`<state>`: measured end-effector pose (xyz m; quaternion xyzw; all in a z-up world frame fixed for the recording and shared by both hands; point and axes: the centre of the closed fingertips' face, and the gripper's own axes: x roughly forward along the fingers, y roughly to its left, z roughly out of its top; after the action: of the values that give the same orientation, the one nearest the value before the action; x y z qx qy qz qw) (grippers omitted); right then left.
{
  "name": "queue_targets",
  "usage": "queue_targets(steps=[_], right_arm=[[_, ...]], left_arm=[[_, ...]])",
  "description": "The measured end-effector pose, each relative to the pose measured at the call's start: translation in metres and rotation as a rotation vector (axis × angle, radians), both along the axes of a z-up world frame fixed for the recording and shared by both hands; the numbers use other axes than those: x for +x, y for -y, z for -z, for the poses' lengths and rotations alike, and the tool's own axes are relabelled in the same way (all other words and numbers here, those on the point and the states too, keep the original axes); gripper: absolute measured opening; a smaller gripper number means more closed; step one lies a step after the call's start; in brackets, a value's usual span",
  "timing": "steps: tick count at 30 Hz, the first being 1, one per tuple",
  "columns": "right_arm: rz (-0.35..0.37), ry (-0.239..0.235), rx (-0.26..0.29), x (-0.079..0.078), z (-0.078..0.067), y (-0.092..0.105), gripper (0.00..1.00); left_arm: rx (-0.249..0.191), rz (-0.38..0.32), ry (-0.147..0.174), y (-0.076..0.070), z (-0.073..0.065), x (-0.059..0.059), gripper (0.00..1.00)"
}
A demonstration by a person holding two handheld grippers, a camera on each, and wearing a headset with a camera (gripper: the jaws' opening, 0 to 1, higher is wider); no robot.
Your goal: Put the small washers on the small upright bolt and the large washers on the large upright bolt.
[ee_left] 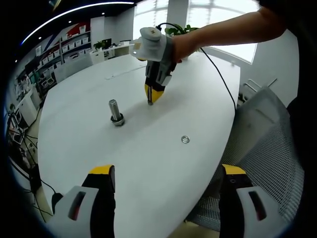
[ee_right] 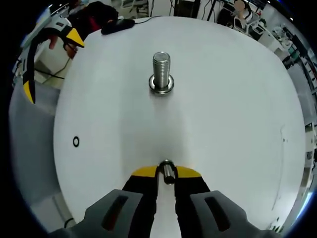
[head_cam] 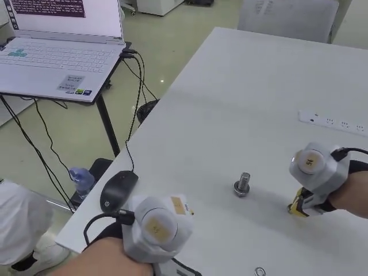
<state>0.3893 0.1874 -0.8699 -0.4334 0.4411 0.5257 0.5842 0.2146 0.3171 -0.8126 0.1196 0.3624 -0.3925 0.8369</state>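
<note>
My right gripper [ee_right: 167, 172] is closed narrow on a small silver bolt [ee_right: 168, 173], pinched between the yellow-tipped jaws at the bottom centre of the right gripper view. In the left gripper view the same gripper [ee_left: 150, 98] reaches in at upper centre from a bare forearm, and its tips point down to the white counter [ee_left: 163, 163]. My left gripper [ee_left: 167, 171] stands wide open with nothing between its jaws, which rise at the lower left and lower right of its own view. In the head view it sits at the bottom left [head_cam: 155, 227], over the near edge of the counter. The large silver upright bolt [ee_right: 161, 74] stands on its wider base in the upper centre of the right gripper view, well apart from the small bolt. In the head view it is just right of centre [head_cam: 244, 184], between the two grippers. A thin silver ring washer [ee_left: 185, 139] lies flat on the counter right of centre in the left gripper view, apart from both bolts. A black computer mouse [head_cam: 118, 190] rests at the counter's left edge. An open white laptop [head_cam: 57, 57] is at the upper left and a white power strip [head_cam: 333, 122] at the right.
</note>
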Motion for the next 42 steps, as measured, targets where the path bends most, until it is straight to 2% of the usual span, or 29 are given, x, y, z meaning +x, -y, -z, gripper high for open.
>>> queue_targets(steps=[8,17,26,33,35,42], right_arm=[[0.004,0.002,0.002,0.0,0.0,0.0,0.13],[-0.002,0.01,0.004,0.0,0.0,-0.001,0.14],[-0.003,0.012,0.016,0.002,-0.002,-0.002,0.18],[-0.001,0.015,0.041,0.003,-0.013,-0.003,0.22],[-0.031,0.017,0.071,0.002,-0.019,-0.008,0.22],[-0.072,0.028,0.085,-0.003,-0.03,-0.016,0.26]], left_arm=[[0.004,0.003,-0.01,0.001,0.001,-0.004,0.85],[0.007,0.004,-0.005,0.002,-0.002,-0.004,0.84],[0.004,0.004,0.001,0.001,-0.003,-0.006,0.84],[0.012,0.01,-0.003,0.001,-0.005,-0.01,0.84],[0.014,0.011,0.005,0.001,-0.008,-0.009,0.84],[0.007,0.008,0.024,0.0,-0.017,-0.006,0.84]])
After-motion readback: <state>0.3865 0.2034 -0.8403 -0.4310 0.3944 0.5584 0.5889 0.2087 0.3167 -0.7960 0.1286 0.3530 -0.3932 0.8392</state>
